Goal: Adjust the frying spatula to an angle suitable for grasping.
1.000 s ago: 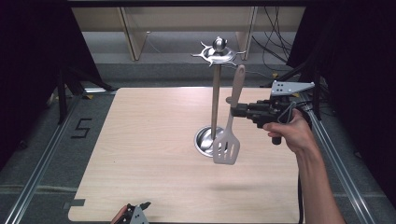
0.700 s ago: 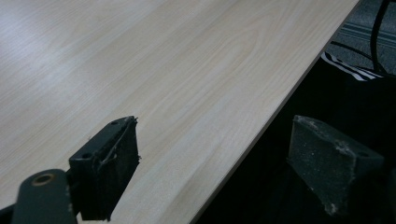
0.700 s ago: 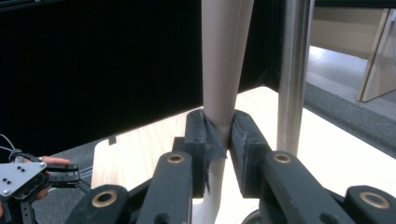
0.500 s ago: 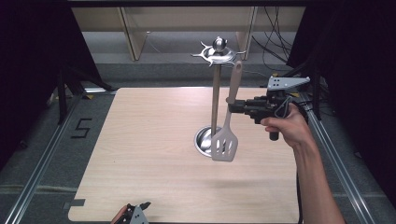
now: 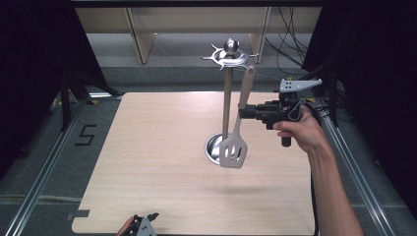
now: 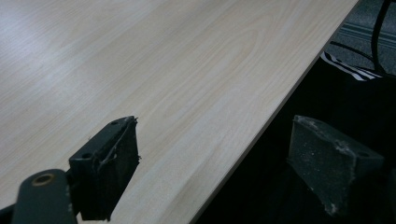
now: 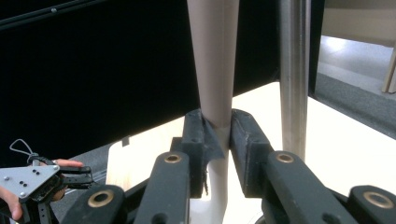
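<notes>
Since a moment ago I have carried the spatula [image 5: 235, 142] a little farther and closer to the stand's pole; its slotted blade now hangs over the round base rather than just right of it.

At the near left edge of the pale wood-grain desk [image 5: 147, 162], my left gripper [image 5: 142, 223] barely pokes in; in the left gripper view its worn black jaws stand wide apart, one over the desk, one past the edge, with nothing between them.

Mid-desk stands the utensil stand [image 5: 226, 103]: a shiny round metal base, a slim upright metal pole, and a spiked hook ring with a ball knob on top. The base dish looks empty.

Just right of the pole, my right gripper [image 5: 244, 113] has its jaws closed on the spatula's smooth beige handle, below its middle. The spatula hangs nearly upright, grey slotted blade down, clear of the desk. My right hand [image 5: 301, 132] holds the gripper from the right.
</notes>
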The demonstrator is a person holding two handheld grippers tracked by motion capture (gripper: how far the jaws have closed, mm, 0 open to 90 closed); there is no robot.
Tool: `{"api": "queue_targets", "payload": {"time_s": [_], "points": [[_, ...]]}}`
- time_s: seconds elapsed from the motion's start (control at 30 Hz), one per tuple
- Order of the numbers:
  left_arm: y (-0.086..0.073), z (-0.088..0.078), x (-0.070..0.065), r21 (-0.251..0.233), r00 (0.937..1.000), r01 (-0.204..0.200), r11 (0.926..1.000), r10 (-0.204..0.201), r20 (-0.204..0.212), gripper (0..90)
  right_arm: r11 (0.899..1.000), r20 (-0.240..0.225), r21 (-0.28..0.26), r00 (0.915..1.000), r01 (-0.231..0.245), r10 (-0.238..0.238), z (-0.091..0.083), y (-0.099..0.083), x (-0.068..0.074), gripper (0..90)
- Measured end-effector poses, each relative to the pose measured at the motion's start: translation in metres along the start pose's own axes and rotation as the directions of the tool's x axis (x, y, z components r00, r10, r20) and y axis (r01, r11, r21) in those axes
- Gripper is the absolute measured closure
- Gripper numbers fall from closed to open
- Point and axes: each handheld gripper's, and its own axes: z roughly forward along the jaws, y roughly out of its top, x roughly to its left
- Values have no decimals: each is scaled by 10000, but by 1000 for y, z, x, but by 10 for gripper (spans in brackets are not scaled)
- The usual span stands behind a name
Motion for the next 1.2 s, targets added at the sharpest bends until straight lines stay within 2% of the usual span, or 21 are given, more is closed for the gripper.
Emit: {"api": "queue_targets", "payload": {"time_s": [0.03, 0.13, 0.2, 0.3, 0.33, 0.37, 0.43, 0.53, 0.57, 0.63, 0.67, 0.73, 0.77, 0.9, 0.97, 1.0, 1.03, 1.07, 1.13, 1.17, 1.2], "points": [[0, 0, 0, 63, 10000, 53, 10000, -53, 82, 154, 10000, -29, 37, 10000, 19, -19, 0, 0, -2, 761], [0, 0, 1, 39, 9999, -89, 10000, 89, -105, 154, 9998, -19, -33, 9999, -170, 170, -2, 0, -6, 747], [0, 0, 0, 67, 9999, 48, 10000, -49, 95, 154, 9990, -33, -45, 9990, -436, 436, -4, -1, -8, 738], [0, 1, -1, -25, 10000, 66, 10000, -66, 11, 154, 9995, 37, -54, 9995, -326, 326, -6, 0, -11, 730], [0, 0, 0, -12, 10000, -28, 10000, 28, -61, 154, 9987, 28, -49, 9987, -501, 501, -6, 0, -11, 727], [0, 0, 0, -20, 10000, -32, 10000, 32, -43, 154, 9994, 115, -77, 9994, -340, 341, -6, 0, -12, 725], [0, -1, 0, 90, 10000, -38, 10000, 37, 79, 154, 9988, 151, -62, 9987, -487, 488, -7, 0, -13, 716], [0, -1, 0, 71, 10000, -52, 10000, 52, 51, 154, 9989, 332, -226, 9985, -420, 427, -7, 0, -15, 706], [0, -1, 0, 71, 10000, -40, 10000, 40, 72, 154, 9969, 264, -151, 9967, -768, 772, -8, 0, -13, 704], [0, 0, 0, 58, 10000, -15, 10000, 15, 11, 154, 9971, 351, -146, 9965, -753, 757, -8, 0, -12, 701], [0, -1, 0, 96, 10000, -38, 9999, 38, 80, 154, 9982, 604, -173, 9965, -566, 576, -9, 0, -14, 693], [0, 0, 0, 18, 10000, -24, 10000, 24, -4, 154, 9968, 754, -113, 9940, -788, 795, -10, 1, -12, 688], [0, 0, 0, 18, 10000, -24, 10000, 24, -4, 154, 9978, 956, -93, 9932, -660, 666, -10, 1, -11, 688], [0, 0, -1, 20, 10000, -56, 10000, 56, 1, 154, 9974, 1056, -89, 9918, -714, 720, -10, 2, -10, 684], [0, 0, -1, 36, 10000, -62, 10000, 62, 18, 154, 9984, 1087, -96, 9925, -549, 556, -9, 2, -12, 692], [0, 1, -1, 12, 10000, -20, 10000, 20, 31, 154, 9995, 1158, -45, 9928, -300, 303, -9, 3, -12, 698], [0, 1, -1, 12, 10000, -20, 10000, 20, 31, 154, 9995, 1158, -45, 9928, -300, 303, -9, 3, -12, 698], [0, 1, -1, 125, 9998, -211, 9997, 212, -44, 154, 9993, 891, -22, 9953, -376, 377, -6, 3, -12, 703], [0, 1, -1, 116, 9999, -168, 9998, 168, -6, 154, 9974, 817, 16, 9941, -722, 719, -5, 4, -11, 696], [0, 1, -1, 116, 9999, -168, 9998, 168, -6, 154, 9974, 817, 16, 9941, -722, 719, -5, 4, -11, 696], [0, 0, -2, -14, 9999, 1, 10000, -1, 102, 154, 9971, 841, -47, 9936, -754, 755, -4, 4, -15, 682]]}}
